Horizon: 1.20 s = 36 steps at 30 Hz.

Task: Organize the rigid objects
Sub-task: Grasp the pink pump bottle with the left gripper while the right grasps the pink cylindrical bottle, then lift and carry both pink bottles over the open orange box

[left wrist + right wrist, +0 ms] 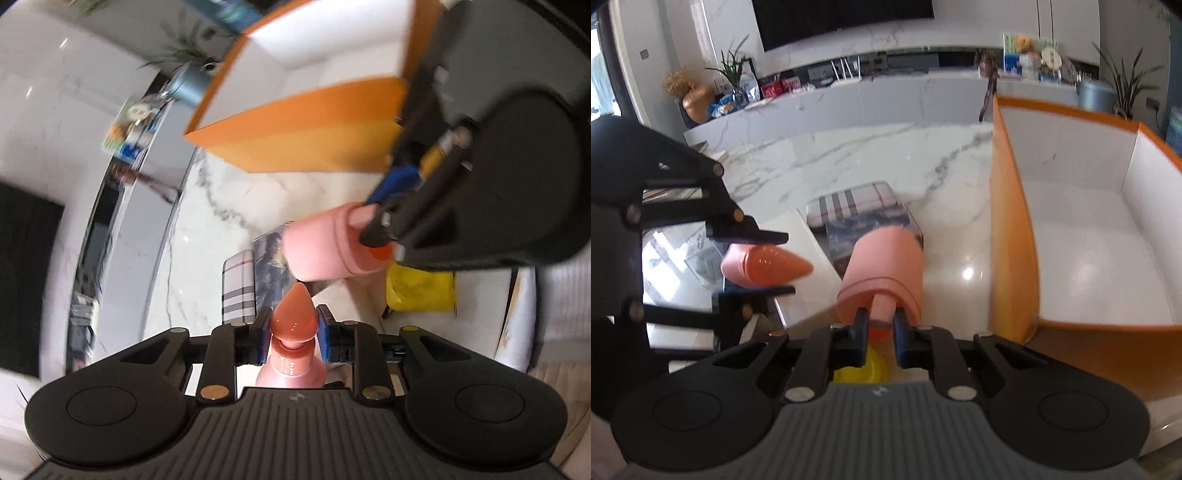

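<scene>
The bottle (293, 350) lies along the left gripper (291, 326), its orange cone tip forward, jaws clamped on its neck. The right gripper (881, 326) is clamped on the pink cap (882, 273), which points away, above the marble table (849, 155) beside the orange box (1012, 240).

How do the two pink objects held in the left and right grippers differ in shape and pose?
The left gripper holds a pink bottle with a glossy orange cone-shaped cap that tapers to a point. The right gripper holds a matte pink cylinder, blunt-ended and wider. The bottle is clamped at its neck below the cap; the cylinder is clamped by a narrow stem at its near end. Both are pink, rigid and lifted off the marble tabletop.
</scene>
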{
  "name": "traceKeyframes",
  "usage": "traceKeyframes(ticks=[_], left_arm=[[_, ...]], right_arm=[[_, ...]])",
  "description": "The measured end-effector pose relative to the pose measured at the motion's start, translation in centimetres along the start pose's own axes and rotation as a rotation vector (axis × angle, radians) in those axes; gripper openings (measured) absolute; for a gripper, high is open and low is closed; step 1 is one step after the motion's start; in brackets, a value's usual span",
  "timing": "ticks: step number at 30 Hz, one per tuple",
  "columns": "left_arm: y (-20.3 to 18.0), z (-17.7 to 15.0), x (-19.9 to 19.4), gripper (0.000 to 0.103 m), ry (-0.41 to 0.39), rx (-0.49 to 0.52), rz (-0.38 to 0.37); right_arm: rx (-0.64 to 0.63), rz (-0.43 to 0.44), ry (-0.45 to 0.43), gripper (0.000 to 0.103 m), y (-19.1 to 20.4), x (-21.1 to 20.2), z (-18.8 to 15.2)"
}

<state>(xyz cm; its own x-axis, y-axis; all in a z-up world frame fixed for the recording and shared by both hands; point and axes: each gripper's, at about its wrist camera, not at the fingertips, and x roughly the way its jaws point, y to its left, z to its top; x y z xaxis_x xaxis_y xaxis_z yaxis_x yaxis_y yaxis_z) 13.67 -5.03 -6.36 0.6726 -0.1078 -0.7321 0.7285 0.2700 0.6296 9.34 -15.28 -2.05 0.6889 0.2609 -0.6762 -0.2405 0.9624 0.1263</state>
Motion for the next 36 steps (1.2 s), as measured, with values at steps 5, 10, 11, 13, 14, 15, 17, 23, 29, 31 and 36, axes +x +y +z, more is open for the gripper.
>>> traceKeyframes(ticks=[5, 10, 11, 13, 14, 15, 17, 23, 29, 31, 36], left_arm=[[2.1, -0.2, -1.7, 0.028, -0.015, -0.228, -0.023], [5.0, -1.7, -3.0, 0.028, -0.041, -0.571, -0.091], [5.7, -1.9, -2.9, 0.028, -0.052, -0.635, -0.104], [6.4, -2.8, -3.2, 0.028, -0.087, -0.746, -0.113], [6.6, -3.2, -3.4, 0.028, -0.104, -0.782, -0.108], [6.8, -3.2, -3.3, 0.028, -0.115, -0.808, -0.102], [7.3, -3.6, -3.3, 0.028, -0.133, -0.844, -0.099], [8.4, -4.4, -2.8, 0.028, -0.174, -0.894, -0.109], [9.1, -4.9, -1.4, 0.028, -0.187, -0.924, -0.125], [9.3, -5.1, -1.4, 0.028, -0.200, -0.936, -0.137], [8.9, -5.1, -1.1, 0.028, -0.237, -0.939, -0.180]], right_arm=[[-0.034, -0.017, -0.044, 0.012, 0.4, -0.9, 0.3], [-0.081, -0.034, -0.084, 0.012, 0.8, -1.4, 0.9], [-0.094, -0.038, -0.090, 0.012, 0.9, -1.3, 1.0], [-0.112, -0.041, -0.098, 0.012, 1.1, -1.2, 1.4], [-0.122, -0.040, -0.103, 0.012, 1.2, -1.1, 1.6], [-0.133, -0.039, -0.104, 0.012, 1.3, -0.9, 1.8], [-0.148, -0.040, -0.098, 0.012, 1.6, -0.3, 2.2], [-0.198, -0.038, -0.092, 0.012, 2.4, 0.0, 4.1], [-0.225, -0.011, -0.001, 0.012, 2.3, 1.3, 6.0], [-0.227, -0.008, 0.005, 0.012, 2.2, 1.0, 6.3], [-0.293, -0.003, 0.028, 0.012, 2.0, 0.6, 6.0]])
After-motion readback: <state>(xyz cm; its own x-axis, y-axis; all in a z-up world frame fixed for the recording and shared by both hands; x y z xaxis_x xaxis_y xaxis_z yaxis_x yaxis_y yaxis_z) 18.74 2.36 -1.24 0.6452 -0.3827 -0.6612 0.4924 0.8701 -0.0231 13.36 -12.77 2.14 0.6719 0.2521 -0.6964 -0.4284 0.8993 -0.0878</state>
